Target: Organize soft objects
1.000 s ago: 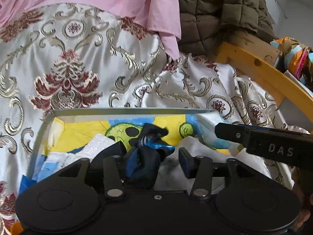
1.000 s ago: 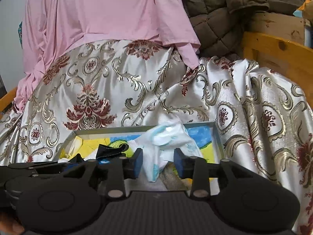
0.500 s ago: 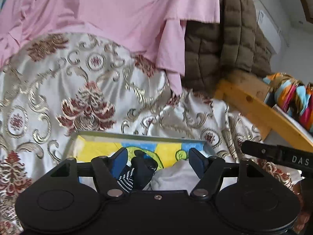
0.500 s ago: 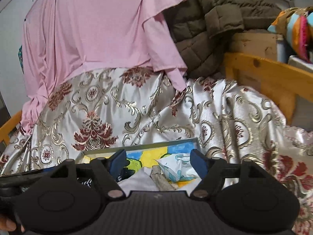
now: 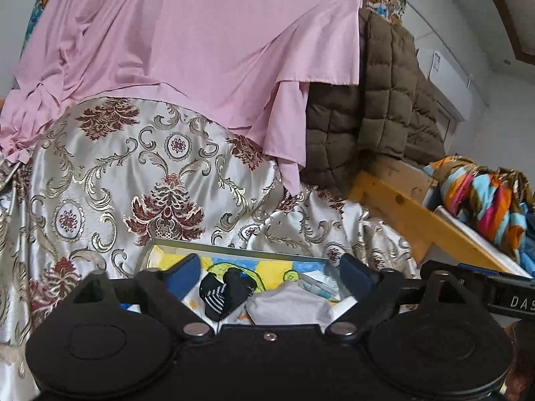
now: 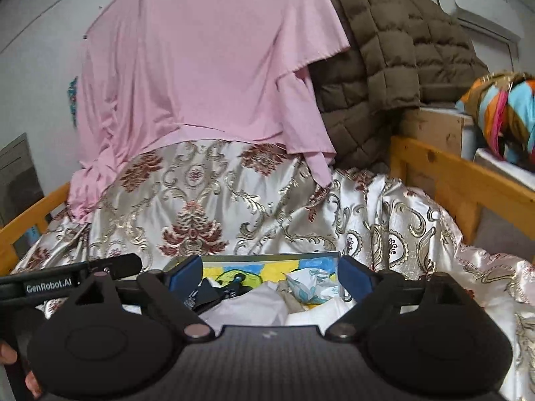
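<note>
A shallow box with a yellow and blue cartoon lining lies on the patterned bed cover. Inside it rest a black striped sock, a white cloth and a pale blue-printed cloth. My left gripper hovers above the box, its jaws opening, nothing between the blue pads. My right gripper hangs beside it above the same box, jaws also opening and empty. The dark sock and white cloth lie below it.
A silver and maroon bed cover spreads under the box. A pink cloth and brown quilted jacket are piled behind. A wooden bed rail runs on the right, with a striped multicoloured bundle beyond it.
Both grippers let go of their cloths, the dark sock and the pale printed one, which now lie in the box. Both jaws widened and both hands rose and drew back.
</note>
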### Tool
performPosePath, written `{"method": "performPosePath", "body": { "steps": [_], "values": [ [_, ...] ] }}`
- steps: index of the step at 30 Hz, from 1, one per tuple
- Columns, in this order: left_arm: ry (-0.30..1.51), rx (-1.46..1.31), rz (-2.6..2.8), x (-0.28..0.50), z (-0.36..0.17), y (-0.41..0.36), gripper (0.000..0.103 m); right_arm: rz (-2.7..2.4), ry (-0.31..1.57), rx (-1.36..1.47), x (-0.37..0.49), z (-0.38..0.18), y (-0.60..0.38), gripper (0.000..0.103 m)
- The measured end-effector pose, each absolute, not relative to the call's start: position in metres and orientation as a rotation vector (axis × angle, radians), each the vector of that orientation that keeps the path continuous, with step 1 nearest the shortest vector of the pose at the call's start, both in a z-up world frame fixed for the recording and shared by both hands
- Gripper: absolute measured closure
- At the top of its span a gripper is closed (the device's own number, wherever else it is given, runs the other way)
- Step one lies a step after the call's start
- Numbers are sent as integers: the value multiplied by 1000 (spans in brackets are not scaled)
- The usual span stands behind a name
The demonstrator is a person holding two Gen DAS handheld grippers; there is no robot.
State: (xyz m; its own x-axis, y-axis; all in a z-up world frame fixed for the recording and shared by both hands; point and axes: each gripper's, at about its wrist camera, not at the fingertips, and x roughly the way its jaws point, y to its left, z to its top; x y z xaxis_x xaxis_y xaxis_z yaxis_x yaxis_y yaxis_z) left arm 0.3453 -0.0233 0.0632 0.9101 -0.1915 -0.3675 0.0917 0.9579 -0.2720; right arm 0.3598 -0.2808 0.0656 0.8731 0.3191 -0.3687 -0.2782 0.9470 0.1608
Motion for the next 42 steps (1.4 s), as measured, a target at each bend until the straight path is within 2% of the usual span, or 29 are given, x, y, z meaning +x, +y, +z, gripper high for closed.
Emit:
{"method": "performPosePath", "body": {
  "steps": [9,13,21,32,42],
  "values": [
    [367,-271,-166,288,88,-24,1,344,357,80,302,86,-285,4],
    [341,-250,-167,265,98,-25,1,355,330,64,278,96,-285,0],
    [300,-226,-141,222,108,-22,1,375,307,42,243,109,-277,0],
    [320,-201,-118,161,94,-12,1,373,283,15,184,105,-262,0],
    [337,-176,-68,110,63,5,1,337,297,-2,124,69,-247,0]
  ]
}}
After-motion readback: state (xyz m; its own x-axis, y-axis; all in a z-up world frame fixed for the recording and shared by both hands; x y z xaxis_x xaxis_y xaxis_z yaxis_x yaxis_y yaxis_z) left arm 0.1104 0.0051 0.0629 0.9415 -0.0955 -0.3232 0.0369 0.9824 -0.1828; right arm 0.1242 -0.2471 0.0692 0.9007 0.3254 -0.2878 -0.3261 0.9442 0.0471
